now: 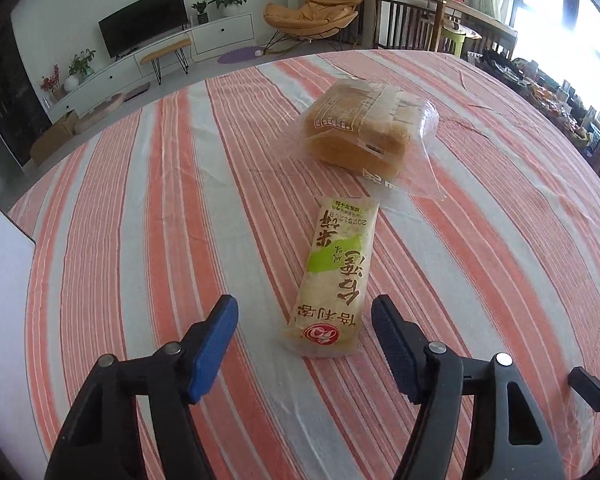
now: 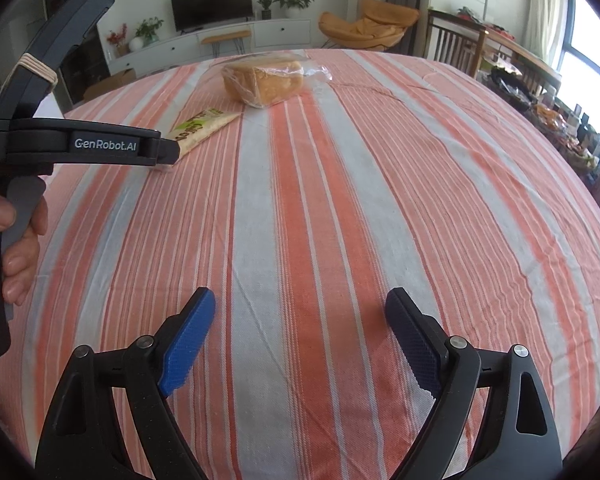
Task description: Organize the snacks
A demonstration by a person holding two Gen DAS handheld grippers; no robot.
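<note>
A long cream-and-green rice cracker pack (image 1: pixel 332 280) lies flat on the striped tablecloth (image 1: pixel 140 220). Its near end lies between my left gripper's open fingers. My left gripper (image 1: pixel 304 312) is open and holds nothing. Behind the pack sits a loaf of bread in a clear plastic bag (image 1: pixel 364 128). In the right wrist view the cracker pack (image 2: pixel 202 130) and the bread bag (image 2: pixel 266 80) lie far ahead on the left. My right gripper (image 2: pixel 300 304) is open and empty over bare cloth. The left gripper's body (image 2: pixel 80 146) shows at the left edge, its tip at the pack.
A white board or box edge (image 1: pixel 0 280) stands at the table's left. The table's right side ends near a cluttered shelf (image 1: pixel 560 96). Beyond the far edge are a TV stand, an orange chair (image 1: pixel 316 12) and wooden chairs.
</note>
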